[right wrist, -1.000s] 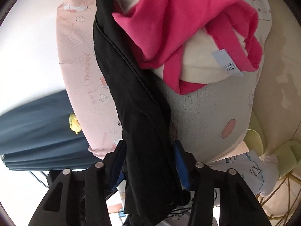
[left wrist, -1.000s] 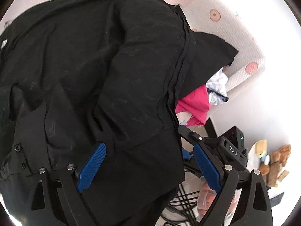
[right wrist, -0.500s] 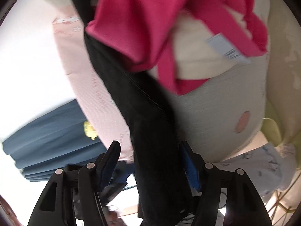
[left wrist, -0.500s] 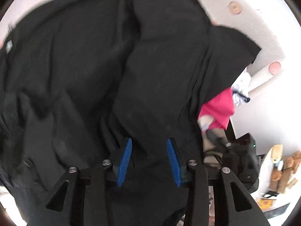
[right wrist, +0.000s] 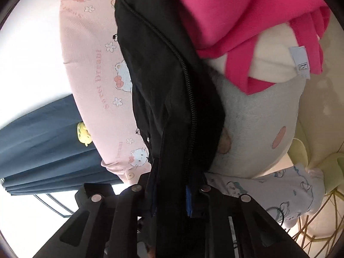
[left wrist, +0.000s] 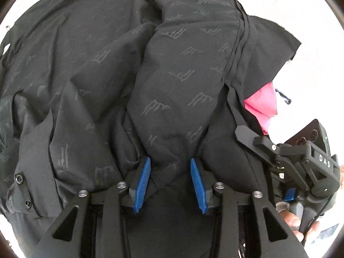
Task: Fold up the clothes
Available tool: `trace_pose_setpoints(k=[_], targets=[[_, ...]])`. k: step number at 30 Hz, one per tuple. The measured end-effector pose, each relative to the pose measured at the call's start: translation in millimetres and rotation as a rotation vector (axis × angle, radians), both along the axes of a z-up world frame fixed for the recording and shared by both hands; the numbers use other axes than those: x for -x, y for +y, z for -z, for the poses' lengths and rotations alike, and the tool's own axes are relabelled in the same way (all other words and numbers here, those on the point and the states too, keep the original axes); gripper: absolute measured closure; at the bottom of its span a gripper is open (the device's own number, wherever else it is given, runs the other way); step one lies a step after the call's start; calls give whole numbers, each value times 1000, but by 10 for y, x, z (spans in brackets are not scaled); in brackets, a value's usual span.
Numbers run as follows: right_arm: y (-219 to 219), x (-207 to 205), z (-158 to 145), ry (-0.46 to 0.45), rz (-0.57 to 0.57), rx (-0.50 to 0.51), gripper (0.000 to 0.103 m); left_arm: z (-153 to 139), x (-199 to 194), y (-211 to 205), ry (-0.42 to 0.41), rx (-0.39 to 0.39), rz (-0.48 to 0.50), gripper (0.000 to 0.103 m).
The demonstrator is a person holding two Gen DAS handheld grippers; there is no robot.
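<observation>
Jacket [left wrist: 172, 75], black, crumpled, faintly patterned

A dark blue curtain [right wrist: 40, 142] is seen hanging in folds at the left of the right wrist view, with bright, washed-out daylight above and below it. A small yellow figure [right wrist: 83, 133] is set against the curtain's edge. At the right, a cream wall [right wrist: 318, 99] is shown — its surface looks patchy. A gold wire frame [right wrist: 318, 221] is glimpsed at the lower right. In the left wrist view the surroundings are blown out to white.
</observation>
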State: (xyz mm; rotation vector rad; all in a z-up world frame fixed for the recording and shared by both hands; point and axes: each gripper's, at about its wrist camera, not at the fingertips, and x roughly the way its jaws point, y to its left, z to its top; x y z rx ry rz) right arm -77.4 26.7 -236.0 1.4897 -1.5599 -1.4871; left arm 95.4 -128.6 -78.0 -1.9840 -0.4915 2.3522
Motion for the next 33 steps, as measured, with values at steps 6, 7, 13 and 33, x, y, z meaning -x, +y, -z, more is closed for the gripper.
trace_pose_setpoints(k=[6, 7, 13, 33], targets=[[-126, -29, -564, 141, -26, -73, 86, -70, -206, -152, 68, -136, -61, 68], [-192, -42, -668, 172, -44, -89, 86, -89, -252, -179, 82, -151, -71, 68], [-748, -107, -1170, 330, -227, -198, 86, -228, -564, -282, 155, -219, -130, 76], [-1629, -292, -995, 275, -462, -437, 86, -516, -1257, -1162, 218, -259, -448, 39]])
